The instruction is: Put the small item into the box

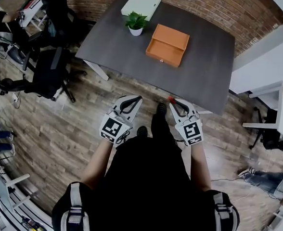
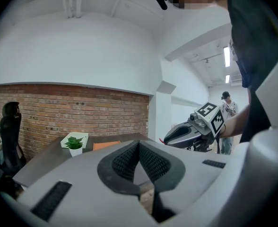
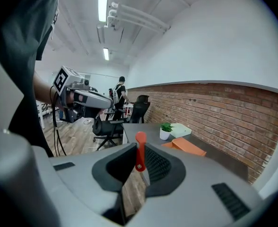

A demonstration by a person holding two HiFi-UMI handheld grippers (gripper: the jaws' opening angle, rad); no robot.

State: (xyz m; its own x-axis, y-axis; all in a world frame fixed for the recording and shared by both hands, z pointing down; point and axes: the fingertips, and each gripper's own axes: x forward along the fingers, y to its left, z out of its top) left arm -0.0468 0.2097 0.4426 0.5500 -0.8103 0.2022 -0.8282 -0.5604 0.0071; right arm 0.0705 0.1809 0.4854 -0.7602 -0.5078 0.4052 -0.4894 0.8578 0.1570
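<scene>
I stand in front of a dark grey table (image 1: 209, 76). An open orange box (image 1: 168, 45) sits on it, also seen in the left gripper view (image 2: 106, 145) and the right gripper view (image 3: 188, 145). My right gripper (image 1: 173, 101) is shut on a small red item (image 1: 170, 99) that sticks up between its jaws (image 3: 140, 151), just short of the table's near edge. My left gripper (image 1: 134, 99) hangs beside it over the floor, shut with nothing between its jaws (image 2: 138, 145). Both grippers are well short of the box.
A small potted plant (image 1: 135, 22) and a flat white box (image 1: 141, 4) stand on the table beyond the orange box. Black office chairs (image 1: 50, 66) crowd the left side. A brick wall (image 1: 213, 6) runs behind the table. A person (image 3: 120, 94) stands far off.
</scene>
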